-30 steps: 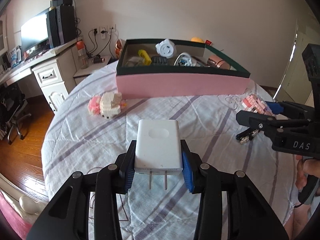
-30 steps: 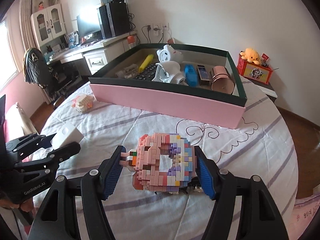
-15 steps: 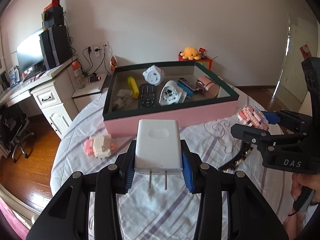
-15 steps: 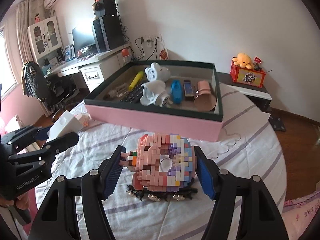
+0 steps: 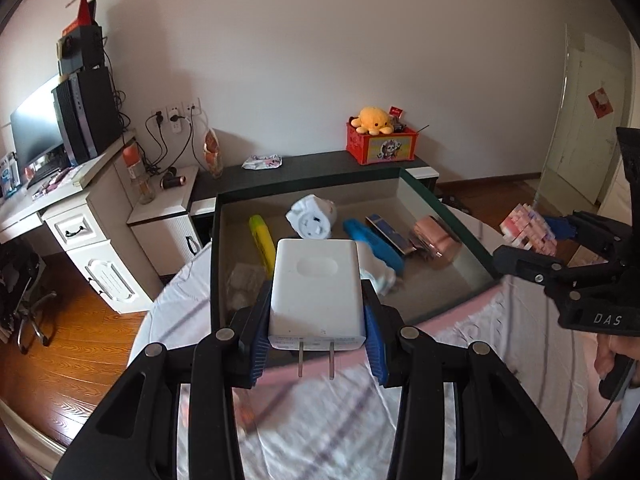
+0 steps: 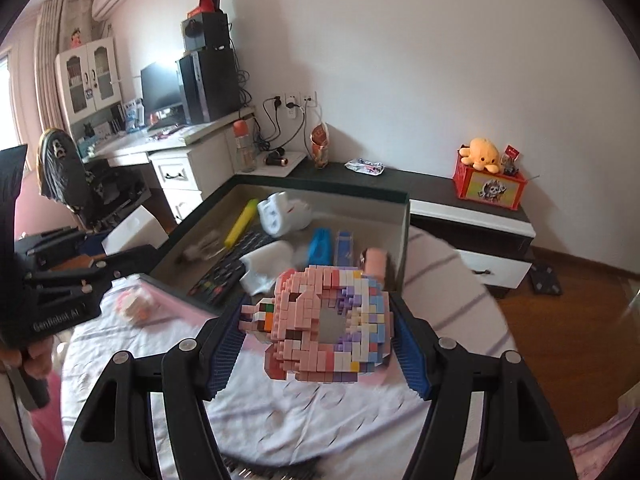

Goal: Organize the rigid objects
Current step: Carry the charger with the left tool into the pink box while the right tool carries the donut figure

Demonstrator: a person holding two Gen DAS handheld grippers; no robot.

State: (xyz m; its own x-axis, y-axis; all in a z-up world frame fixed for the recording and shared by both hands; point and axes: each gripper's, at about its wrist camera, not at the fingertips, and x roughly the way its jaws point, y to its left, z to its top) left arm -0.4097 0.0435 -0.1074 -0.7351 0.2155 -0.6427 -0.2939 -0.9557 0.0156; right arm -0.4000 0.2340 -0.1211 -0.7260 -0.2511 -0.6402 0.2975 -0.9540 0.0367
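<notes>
Left wrist view: left tongs (image 5: 316, 320) clenched on the white plug-in charger (image 5: 316, 284), prongs pointing back toward the camera, long axis running forward along the fingers. Pink-sided storage box (image 5: 472, 304) lies straight ahead and below the tongs; its near wall sits just under the charger's front half.

Right wrist view: right tongs (image 6: 320, 340) grasping the pink brick-built donut (image 6: 328, 324) across its width, ring face up, clear of the cloth-covered counter (image 6: 304, 420). Box (image 6: 402, 240) is ahead and slightly left of these tongs, near wall just past the fingertips.

Box contents ahead of both: yellow marker (image 5: 260, 240), white socket adapter (image 5: 312, 220), blue case (image 5: 372, 244), copper-coloured cylinder (image 5: 436, 240), remote control (image 6: 224, 272).

Judgement: both loads are mid-carry toward the box. The relation that matters is each load against the near wall: both appear high enough to clear it. Left looks a bit nearer to the interior. Free floor in front of the left tongs is tight; the near left part of the box, beside the marker, looks like the clearest drop. One small brick figure (image 6: 136, 304) is on the counter left of the right tongs, not yet boxed.
</notes>
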